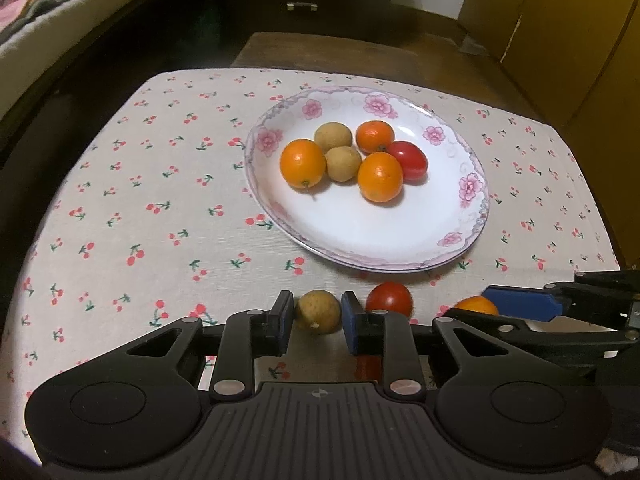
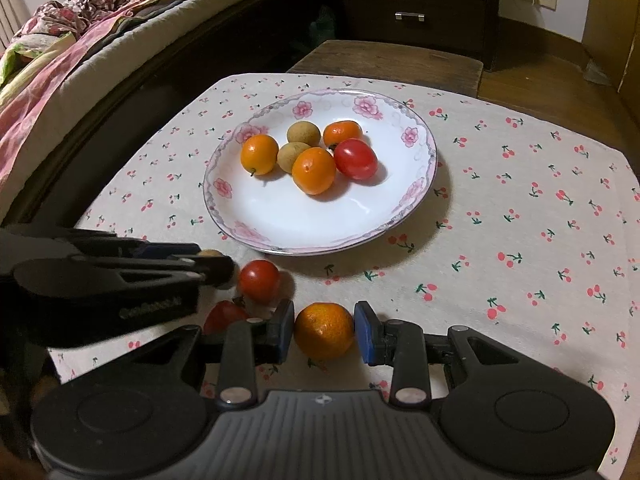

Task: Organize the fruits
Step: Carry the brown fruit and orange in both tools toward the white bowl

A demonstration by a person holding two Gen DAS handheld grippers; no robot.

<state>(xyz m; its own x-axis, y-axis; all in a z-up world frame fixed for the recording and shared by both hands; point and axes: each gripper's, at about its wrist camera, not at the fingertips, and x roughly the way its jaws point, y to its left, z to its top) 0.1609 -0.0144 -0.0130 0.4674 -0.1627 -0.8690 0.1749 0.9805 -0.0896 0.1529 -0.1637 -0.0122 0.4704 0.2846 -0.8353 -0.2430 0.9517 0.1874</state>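
A white flowered plate (image 1: 360, 236) sits on the cherry-print cloth and holds three small oranges, two brown longans and a red tomato (image 1: 408, 160). At the near edge my left gripper (image 1: 317, 316) is shut on a longan (image 1: 317, 310) that rests on the cloth. Beside it on the right lies a loose tomato (image 1: 389, 299). In the right wrist view my right gripper (image 2: 325, 330) is shut on a small orange (image 2: 324, 332), also down on the cloth. Two tomatoes (image 2: 259, 281) (image 2: 224, 316) lie between the two grippers.
The cloth (image 2: 520, 220) covers a wooden table (image 2: 384, 60) that juts out at the back. A bed with bedding (image 2: 60, 60) runs along the left, a dark dresser (image 2: 412, 12) stands behind, and cardboard boxes (image 1: 560, 32) are at the right.
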